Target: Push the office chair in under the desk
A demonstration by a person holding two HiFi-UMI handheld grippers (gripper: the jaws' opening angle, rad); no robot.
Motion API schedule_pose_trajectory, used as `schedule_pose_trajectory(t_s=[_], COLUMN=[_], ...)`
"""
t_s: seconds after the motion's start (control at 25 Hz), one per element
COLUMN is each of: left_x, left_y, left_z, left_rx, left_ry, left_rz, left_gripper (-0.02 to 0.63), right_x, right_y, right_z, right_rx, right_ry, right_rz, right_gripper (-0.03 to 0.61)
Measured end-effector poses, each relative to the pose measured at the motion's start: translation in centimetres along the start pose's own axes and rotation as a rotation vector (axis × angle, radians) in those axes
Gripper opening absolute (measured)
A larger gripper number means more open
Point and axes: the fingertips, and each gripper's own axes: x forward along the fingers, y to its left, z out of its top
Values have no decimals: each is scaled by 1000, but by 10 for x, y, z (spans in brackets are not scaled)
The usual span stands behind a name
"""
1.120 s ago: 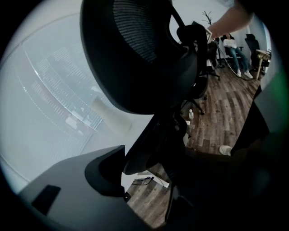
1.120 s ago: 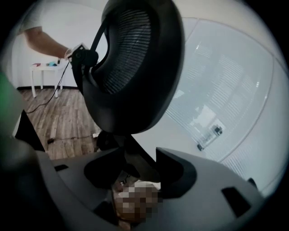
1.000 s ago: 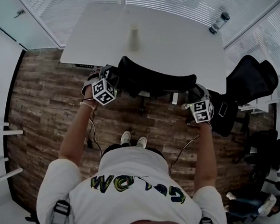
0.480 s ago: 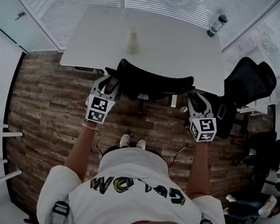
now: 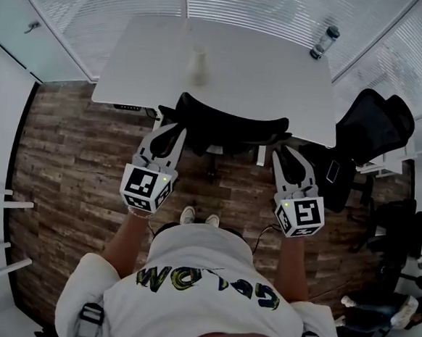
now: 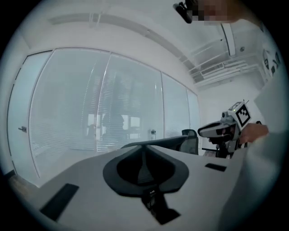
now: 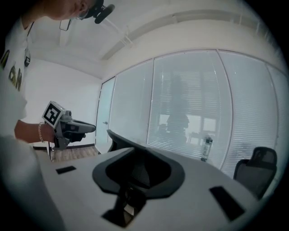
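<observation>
In the head view the black office chair (image 5: 229, 122) stands with its backrest at the near edge of the white desk (image 5: 249, 58) and its seat beneath it. My left gripper (image 5: 172, 130) hovers just short of the backrest's left end, apart from it. Its jaws are closing, nearly together, with nothing between them. My right gripper (image 5: 286, 153) hangs short of the backrest's right end, jaws also closing and still a little apart, empty. From the left gripper view, the left gripper (image 6: 144, 146) points over the desk. The right gripper (image 7: 135, 149) points the same way.
A second black chair (image 5: 371, 122) stands right of the desk, with more dark equipment behind it. A bottle (image 5: 323, 41) and a pale cup (image 5: 197, 63) stand on the desk. Glass walls with blinds rise behind. The floor is wood plank; my feet (image 5: 199, 214) are between the grippers.
Both grippers have drawn back from the ends of the chair's backrest toward me. Their jaws have narrowed. The chair stays at the desk edge.
</observation>
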Motion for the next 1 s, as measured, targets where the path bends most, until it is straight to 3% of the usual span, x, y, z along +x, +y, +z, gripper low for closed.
schedule_pose_trajectory(t_s=[0.36, 1.0], left_x=[-26, -30], left_y=[-37, -57], left_z=[53, 53], left_rx=[-16, -35], left_ry=[-113, -110], left_rz=[-23, -55], left_gripper=[17, 14], right_x=[-13, -22], right_y=[39, 57], right_z=[43, 59], right_rx=[17, 21], right_ry=[-52, -94], right_rz=[32, 27], right_gripper=[52, 14])
